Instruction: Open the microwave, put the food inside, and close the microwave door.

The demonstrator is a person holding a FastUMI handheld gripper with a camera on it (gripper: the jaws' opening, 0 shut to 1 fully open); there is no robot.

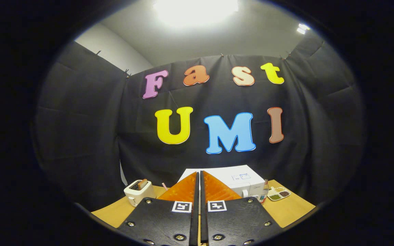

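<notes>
Tongs (pixel 198 176): closed, fingers side by side w/ just a thin slit between; nothing gripped; held above the counter, pointing toward the microwave.
Fingers (pixel 183 191): both tapering to points that overlap the microwave's front in the view; sq. marker tag on each finger base.
Microwave (pixel 241 181): white box, on the counter beyond the tongs, middle-rear, close to the booth's cloth wall; top side visible w/ a small sticker; door appears shut, tho front partly hidden by the fingers; handle side toward the right.
Food (pixel 278 193): small white tray w/ compartments holding green, dark & yellowish portions; on the counter, right of the microwave, near but apart from it; exact contents too small to tell.
Bottle (pixel 264 193): small, upright, between microwave and food tray, just beside the microwave's right front corner.
Toaster (pixel 138 193): white, on the counter left of the tongs, well apart from the microwave; slice of toast standing up out of a slot.
Pink item (pixel 164 186): thin, just right of the toaster; too small to ID.
Counter (pixel 292 210): light wood top, carrying all the above.
Ceiling light (pixel 195 8): bright glare overhead.
</notes>
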